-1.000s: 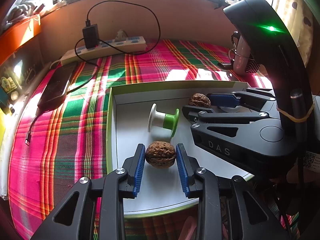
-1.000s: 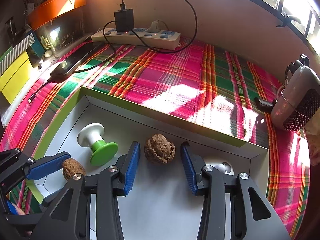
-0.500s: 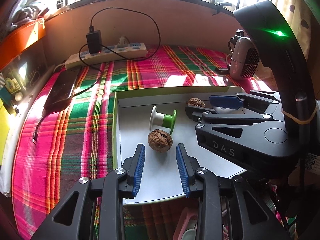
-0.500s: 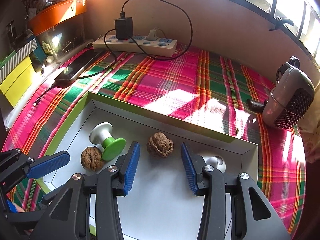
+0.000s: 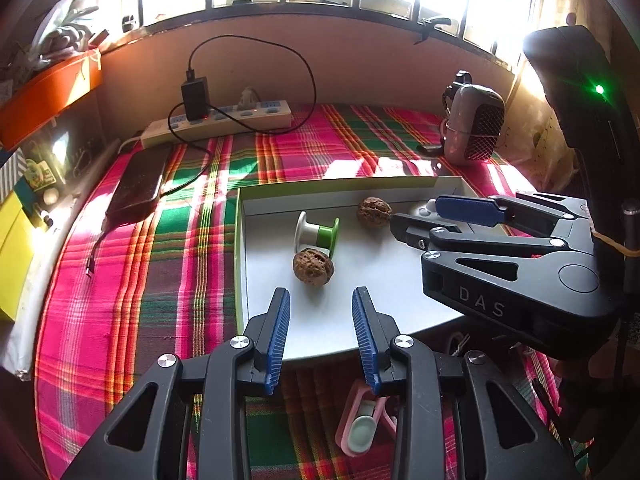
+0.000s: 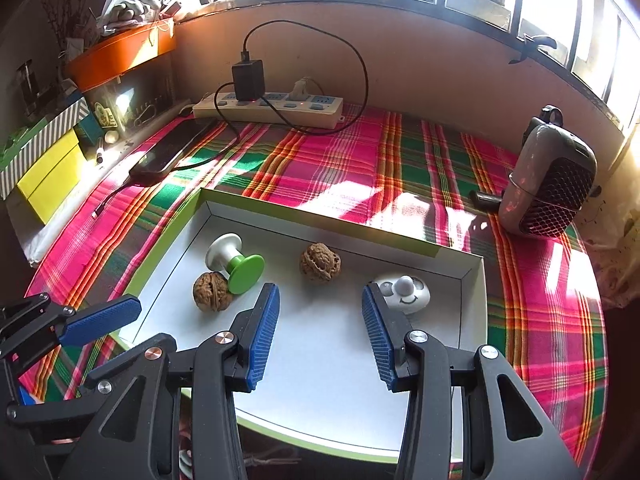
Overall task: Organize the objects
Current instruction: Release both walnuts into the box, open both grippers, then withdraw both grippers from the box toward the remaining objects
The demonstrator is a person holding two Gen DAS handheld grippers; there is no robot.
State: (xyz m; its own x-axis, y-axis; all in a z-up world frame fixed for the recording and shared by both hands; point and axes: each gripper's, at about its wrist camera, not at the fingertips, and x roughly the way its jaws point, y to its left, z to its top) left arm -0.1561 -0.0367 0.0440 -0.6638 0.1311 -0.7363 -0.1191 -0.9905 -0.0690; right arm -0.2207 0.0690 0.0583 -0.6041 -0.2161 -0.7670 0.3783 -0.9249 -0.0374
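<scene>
A white tray with a green rim (image 5: 240,264) (image 6: 172,236) lies on the plaid cloth. In it are two walnuts, a white-and-green spool (image 5: 318,234) (image 6: 236,264) and a white smiley-face piece (image 6: 404,294). The nearer walnut (image 5: 313,267) (image 6: 212,292) lies just ahead of my left gripper (image 5: 320,300) (image 6: 134,330), which is open and empty. The farther walnut (image 5: 374,211) (image 6: 320,262) lies ahead of my right gripper (image 6: 320,300) (image 5: 416,214), also open with nothing between its blue pads.
A power strip (image 6: 268,106) with a black charger and cable sits along the back wall. A dark phone (image 5: 140,184) lies at left, and a grey mesh-fronted device (image 6: 552,184) stands at right. A pink clip (image 5: 360,420) lies below the tray's near edge. Boxes line the left side.
Both grippers have drawn back and risen from the tray. Each walnut that lay between a pair of pads now lies free ahead of the fingertips.
</scene>
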